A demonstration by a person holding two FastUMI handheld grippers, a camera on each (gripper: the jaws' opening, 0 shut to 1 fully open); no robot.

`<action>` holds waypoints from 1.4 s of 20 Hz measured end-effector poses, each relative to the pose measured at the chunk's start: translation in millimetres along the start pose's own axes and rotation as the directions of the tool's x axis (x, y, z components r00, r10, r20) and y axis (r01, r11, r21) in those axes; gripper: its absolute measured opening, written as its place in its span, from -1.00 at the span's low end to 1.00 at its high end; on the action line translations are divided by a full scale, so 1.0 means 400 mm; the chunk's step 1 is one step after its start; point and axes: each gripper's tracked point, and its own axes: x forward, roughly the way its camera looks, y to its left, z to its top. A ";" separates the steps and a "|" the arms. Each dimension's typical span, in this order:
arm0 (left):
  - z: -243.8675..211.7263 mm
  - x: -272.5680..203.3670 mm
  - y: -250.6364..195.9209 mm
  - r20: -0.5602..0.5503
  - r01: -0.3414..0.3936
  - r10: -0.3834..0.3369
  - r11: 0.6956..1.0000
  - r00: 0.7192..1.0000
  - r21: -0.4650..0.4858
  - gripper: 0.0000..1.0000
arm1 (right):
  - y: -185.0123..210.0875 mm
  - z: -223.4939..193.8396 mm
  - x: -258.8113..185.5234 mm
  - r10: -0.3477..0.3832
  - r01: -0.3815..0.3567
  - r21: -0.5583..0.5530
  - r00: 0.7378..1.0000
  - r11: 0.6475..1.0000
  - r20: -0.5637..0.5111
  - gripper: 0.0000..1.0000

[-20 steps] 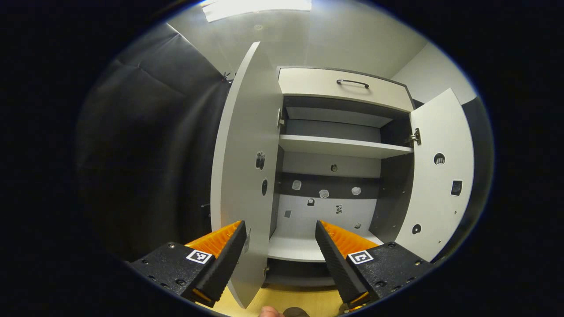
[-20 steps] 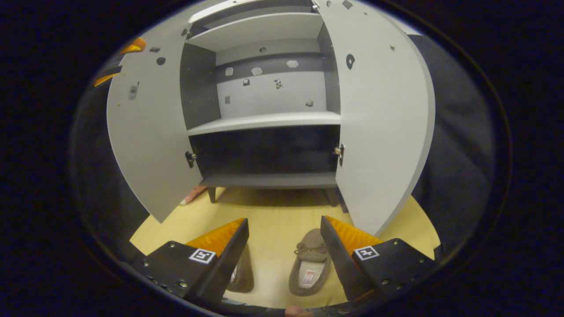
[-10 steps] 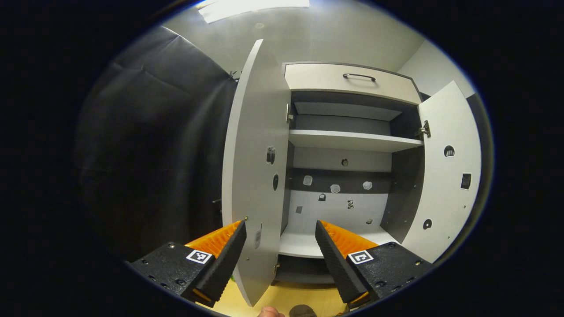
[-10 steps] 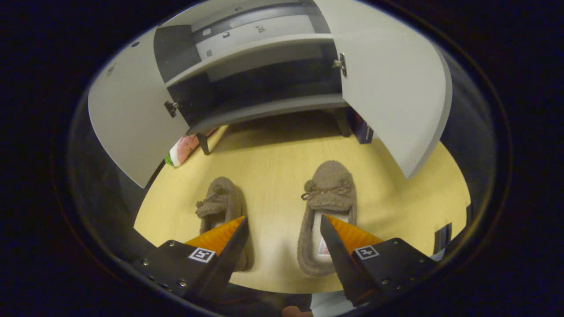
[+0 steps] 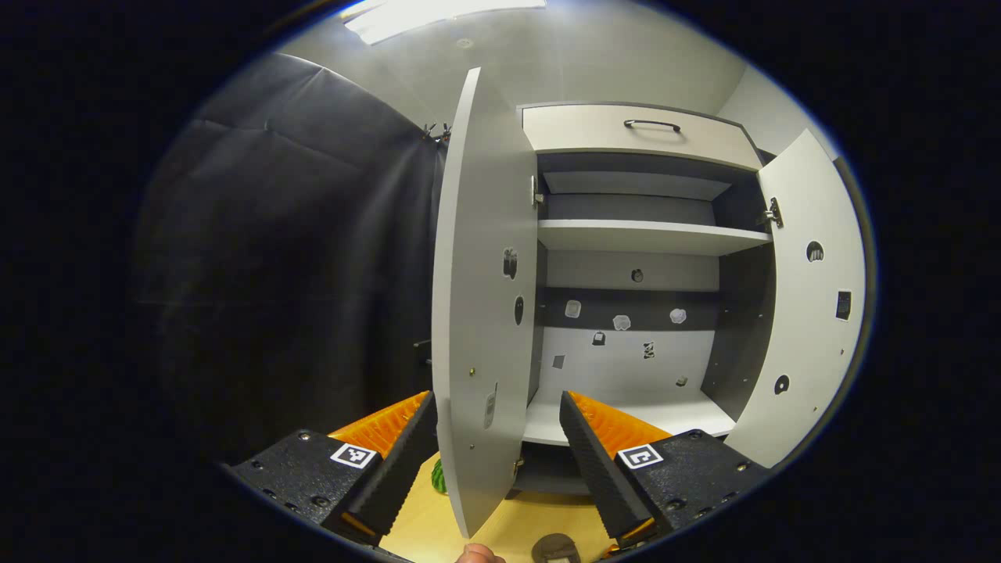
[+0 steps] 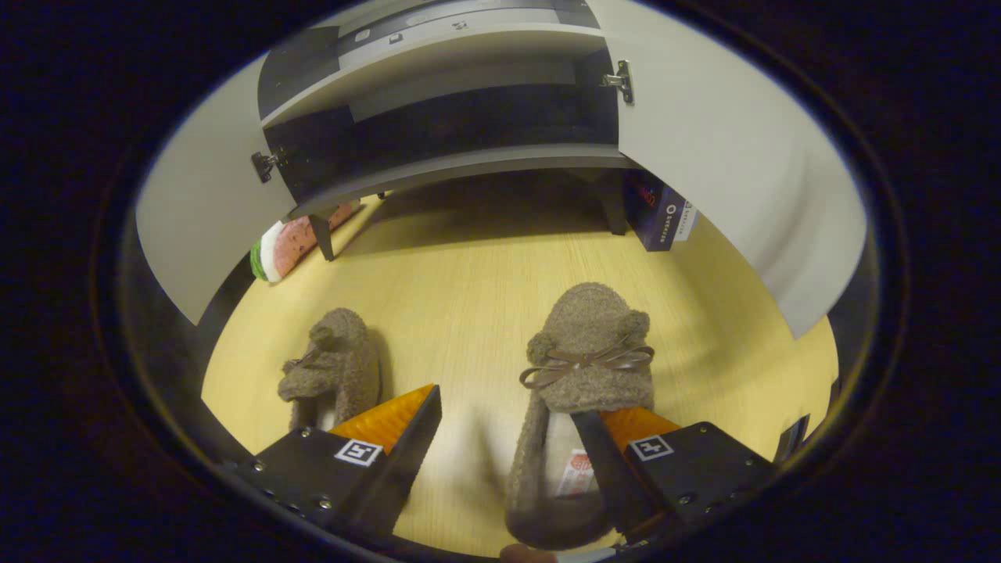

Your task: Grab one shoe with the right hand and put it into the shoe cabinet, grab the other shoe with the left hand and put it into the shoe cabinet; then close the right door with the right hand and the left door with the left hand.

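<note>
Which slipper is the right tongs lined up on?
The slipper with the flat bow: one finger of the right tongs sits over its opening. The other slipper lies off to the side.

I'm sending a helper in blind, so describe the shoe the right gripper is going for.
Find the open cabinet standing on the yellow floor. Two fuzzy brown shoes lie before it. Take the shoe under the right gripper: it lies flat with its bow up, while the other shoe lies on its side.

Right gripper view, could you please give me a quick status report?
Right gripper open, low over the right slipper, one finger inside its opening. Left gripper open, idle by the left door. Left slipper on the floor; both doors open, nothing blocking.
</note>
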 end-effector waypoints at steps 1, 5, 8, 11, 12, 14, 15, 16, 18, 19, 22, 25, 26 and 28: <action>-0.001 -0.002 0.005 -0.002 -0.008 0.008 1.000 1.000 0.001 0.92 | -0.005 -0.001 0.014 -0.012 0.012 -0.013 1.000 1.000 -0.006 0.98; -0.010 -0.008 0.019 -0.013 -0.034 0.034 0.999 0.999 -0.002 0.93 | -0.049 -0.019 0.046 -0.093 0.092 -0.119 0.996 0.989 0.002 0.68; -0.016 -0.010 0.023 -0.018 -0.043 0.043 0.999 0.999 -0.002 0.93 | -0.081 -0.018 0.051 -0.147 0.153 -0.231 0.988 0.961 0.045 0.00; -0.022 -0.011 0.021 -0.026 -0.039 0.039 0.999 0.999 -0.013 0.93 | -0.075 -0.020 0.067 -0.188 0.188 -0.284 0.982 0.940 0.028 -0.57; -0.025 -0.011 0.020 -0.028 -0.037 0.036 0.999 0.999 -0.017 0.86 | -0.071 -0.021 0.051 -0.192 0.190 -0.302 0.981 0.934 0.024 -0.90; -0.028 -0.012 0.019 -0.030 -0.032 0.032 0.999 0.999 -0.021 0.92 | -0.072 -0.013 0.044 -0.193 0.195 -0.323 0.980 0.926 0.040 -0.90; -0.028 -0.010 0.020 -0.030 -0.033 0.032 0.999 0.999 -0.021 0.93 | -0.070 -0.005 0.038 -0.192 0.198 -0.322 0.980 0.926 0.051 -0.90; -0.030 -0.011 0.021 -0.030 -0.033 0.032 0.999 0.999 -0.021 0.93 | -0.070 0.007 0.028 -0.185 0.195 -0.315 0.981 0.929 0.061 -0.90; -0.031 -0.010 0.024 -0.030 -0.032 0.031 0.999 0.999 -0.025 0.94 | -0.069 0.042 0.011 -0.175 0.193 -0.305 0.981 0.933 0.085 -0.91; -0.029 -0.008 0.025 -0.029 -0.031 0.030 0.999 0.999 -0.029 0.93 | -0.067 0.066 -0.002 -0.171 0.195 -0.301 0.980 0.934 0.104 -0.90; -0.028 -0.006 0.032 -0.024 -0.031 0.030 0.999 0.999 -0.031 0.86 | -0.053 0.164 -0.051 -0.145 0.190 -0.274 0.973 0.943 0.177 -0.91; -0.025 -0.003 0.034 -0.021 -0.030 0.029 0.999 0.999 -0.040 0.93 | -0.027 0.289 -0.120 -0.115 0.183 -0.239 0.955 0.954 0.272 -0.91; -0.025 -0.002 0.035 -0.020 -0.029 0.028 0.999 0.999 -0.044 0.93 | -0.017 0.337 -0.145 -0.104 0.179 -0.227 0.946 0.957 0.308 -0.91; -0.026 0.000 0.036 -0.019 -0.028 0.027 0.998 0.999 -0.050 0.93 | 0.009 0.433 -0.198 -0.079 0.167 -0.207 0.922 0.964 0.378 -0.91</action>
